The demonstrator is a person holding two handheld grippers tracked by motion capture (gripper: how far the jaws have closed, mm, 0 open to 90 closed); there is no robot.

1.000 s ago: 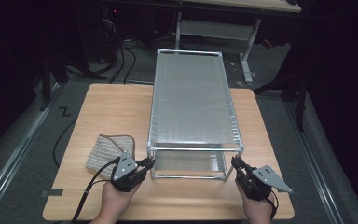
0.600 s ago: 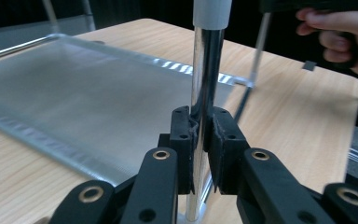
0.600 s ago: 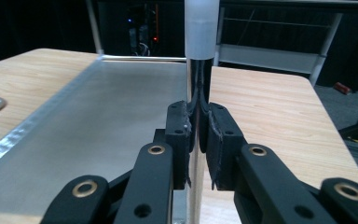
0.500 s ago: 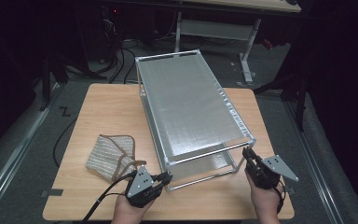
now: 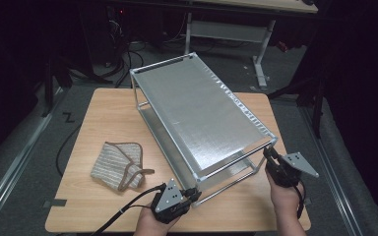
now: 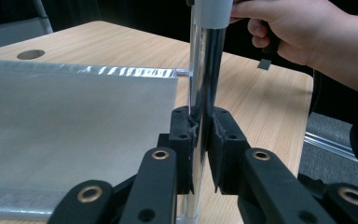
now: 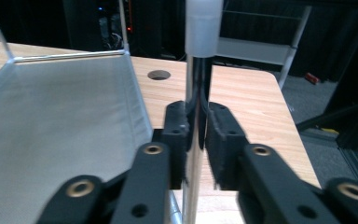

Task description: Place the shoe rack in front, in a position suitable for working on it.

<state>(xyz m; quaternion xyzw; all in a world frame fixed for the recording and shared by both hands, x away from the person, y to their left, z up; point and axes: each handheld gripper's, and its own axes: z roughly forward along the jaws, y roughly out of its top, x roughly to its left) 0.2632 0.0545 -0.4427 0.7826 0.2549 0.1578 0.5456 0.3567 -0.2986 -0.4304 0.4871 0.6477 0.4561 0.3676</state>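
A two-tier metal rack (image 5: 202, 113) with mesh shelves stands askew on the wooden table (image 5: 108, 108), its far end swung left. My left gripper (image 5: 193, 192) (image 6: 204, 135) is at the rack's near-left chrome post (image 6: 205, 70). Its jaws have just been opening slightly, and the pads still press on the post. My right gripper (image 5: 269, 156) (image 7: 196, 130) is at the near-right post (image 7: 198, 79). Its jaws have just been opening, and the post stands between the pads with a thin gap. The hand on the right gripper (image 6: 298, 32) appears in the left gripper view.
A folded striped cloth (image 5: 118, 164) with a brown loop lies on the table to the rack's left. A desk frame (image 5: 256, 44) and cables stand on the dark floor beyond the table. The table's front edge runs just under both hands.
The rack has turned on the table, far end to the left and near end to the right. Both hands went with it, the left gripper rightward and nearer, the right one rightward and farther.
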